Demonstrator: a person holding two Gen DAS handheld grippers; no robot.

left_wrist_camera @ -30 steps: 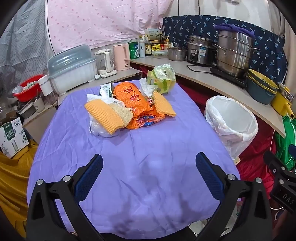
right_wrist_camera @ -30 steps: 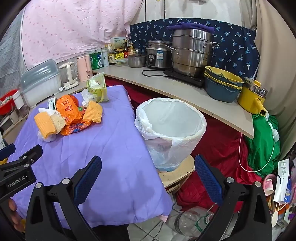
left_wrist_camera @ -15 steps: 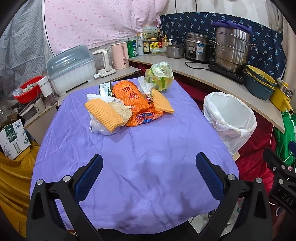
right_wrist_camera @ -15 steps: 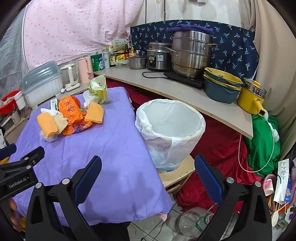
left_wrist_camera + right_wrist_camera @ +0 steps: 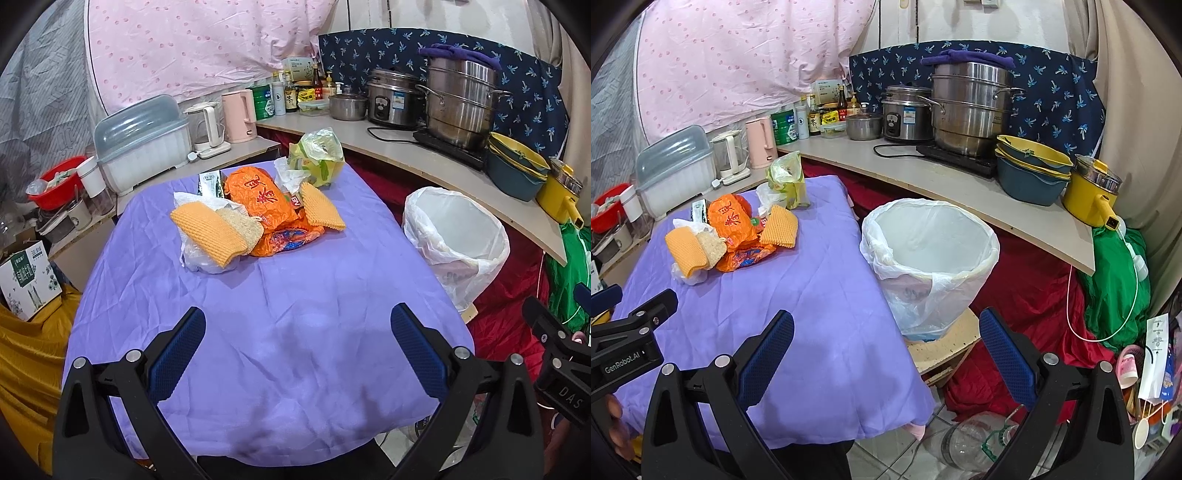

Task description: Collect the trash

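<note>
Bin (image 5: 929,258) bottom (contents) unseen

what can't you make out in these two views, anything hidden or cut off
- Bottom of the white-lined trash bin: right wrist view, hidden by its near rim.
- Clear plastic bag contents: left wrist view, covered by the yellow waffle sponge.
- Green-labelled carton: left wrist view, print too small, partly behind the orange crinkled wrapper.

"GenRobot.AI" in white on the black body of the left tongs (image 5: 626,356); "DAS" on the black body of the right tongs (image 5: 567,391); "NB" on a small wrapper (image 5: 295,201) among the trash; large red Chinese characters across the orange bag (image 5: 260,195); Chinese print, unreadable, on the cardboard box (image 5: 27,280).
</note>
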